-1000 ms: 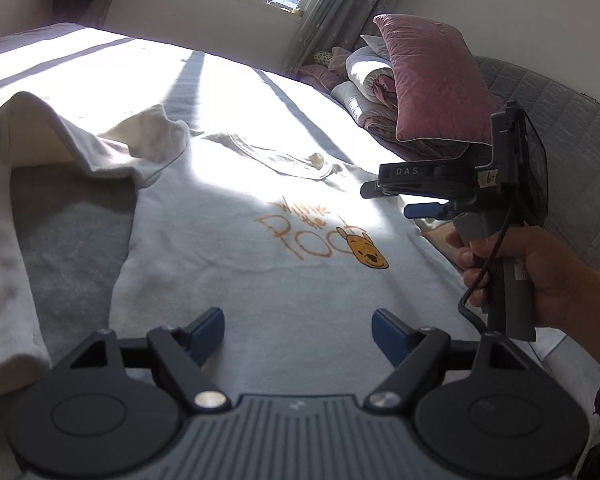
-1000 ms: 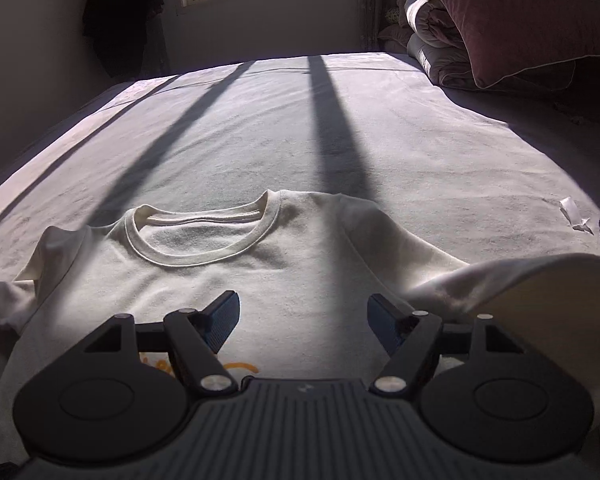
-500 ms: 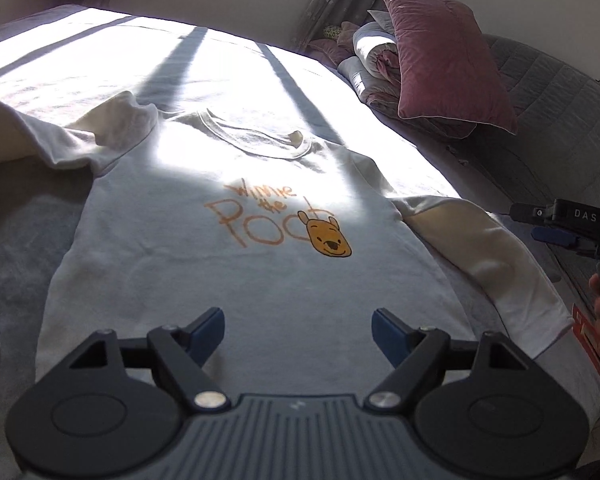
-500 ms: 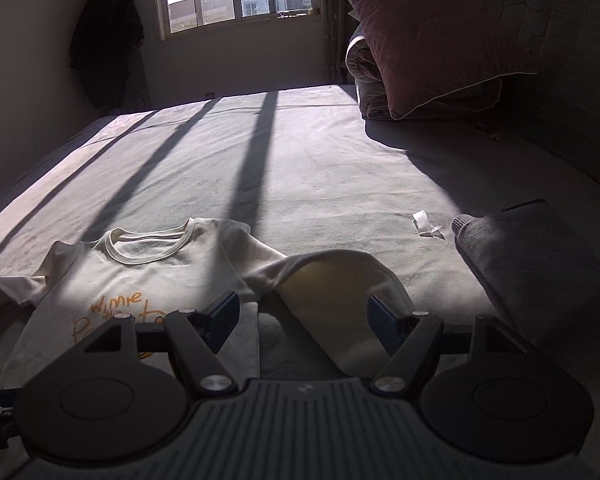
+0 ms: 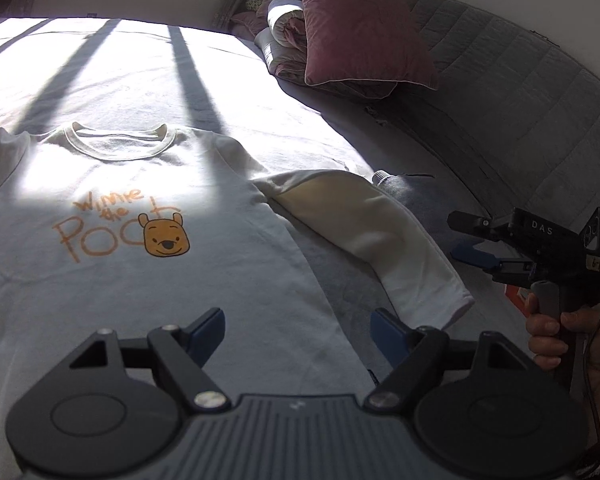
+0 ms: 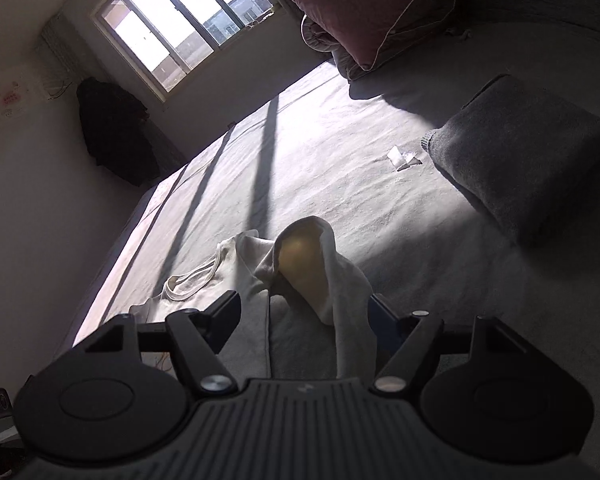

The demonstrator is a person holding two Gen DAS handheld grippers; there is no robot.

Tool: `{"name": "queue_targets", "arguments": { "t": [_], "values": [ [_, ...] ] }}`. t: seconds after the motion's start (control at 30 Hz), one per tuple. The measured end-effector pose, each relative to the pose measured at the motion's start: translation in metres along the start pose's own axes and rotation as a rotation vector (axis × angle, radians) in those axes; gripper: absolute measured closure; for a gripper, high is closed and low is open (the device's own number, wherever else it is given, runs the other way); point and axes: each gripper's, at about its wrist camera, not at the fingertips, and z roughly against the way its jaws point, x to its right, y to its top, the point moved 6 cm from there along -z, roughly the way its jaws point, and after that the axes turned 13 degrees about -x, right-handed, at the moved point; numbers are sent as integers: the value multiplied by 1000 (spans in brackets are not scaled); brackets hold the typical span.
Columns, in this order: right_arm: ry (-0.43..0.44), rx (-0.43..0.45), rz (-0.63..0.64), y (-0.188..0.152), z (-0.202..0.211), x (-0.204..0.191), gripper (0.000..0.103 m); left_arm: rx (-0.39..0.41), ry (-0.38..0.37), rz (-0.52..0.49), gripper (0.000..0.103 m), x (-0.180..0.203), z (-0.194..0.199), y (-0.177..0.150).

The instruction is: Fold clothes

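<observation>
1. While sunlight falls in bars across the bed, a white sweatshirt lies face up on it, filling the left and centre of the left wrist view, its "Winnie the Pooh" print and bear face showing, collar toward the top.
2. Its sleeve stretches toward lower right, cuff end near the bed's edge.
3. At the bottom of that view, the left gripper hovers over the sweatshirt's hem with jaws spread wide and nothing between them.
4. At right edge, a hand holds the right gripper, jaws apart and gripping nothing.
5. In the right wrist view, that gripper frames the sleeve.
6. A maroon pillow leans on rolled bedding at upper right; a folded grey garment lies nearby.
</observation>
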Motion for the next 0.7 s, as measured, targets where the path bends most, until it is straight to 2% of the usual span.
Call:
{"name": "queue_targets", "arguments": {
  "t": [0.1, 0.2, 0.33, 0.4, 0.53, 0.6, 0.63, 0.7],
  "values": [
    [165, -58, -130, -3, -4, 14, 29, -19, -72, 2, 22, 31, -15, 10],
    [274, -111, -226, -6, -12, 23, 29, -52, -109, -20, 22, 57, -37, 11],
    [378, -171, -320, -11, -20, 28, 29, -99, -99, -58, 22, 82, -68, 6],
    [400, -182, -358, -12, -22, 32, 29, -115, -81, -69, 23, 88, -81, 5],
    [425, -194, -413, -13, -24, 38, 29, -133, -21, -50, 40, 84, -104, 6],
    [420, -196, -415, -13, -19, 40, 29, -154, -22, -2, 59, 76, -115, 7],
    [415, -197, -414, -13, -17, 40, 29, -166, -32, 28, 73, 72, -120, 8],
    [390, -193, -412, -14, -13, 41, 29, -177, -77, 113, 91, 65, -127, 9]
  ]
}}
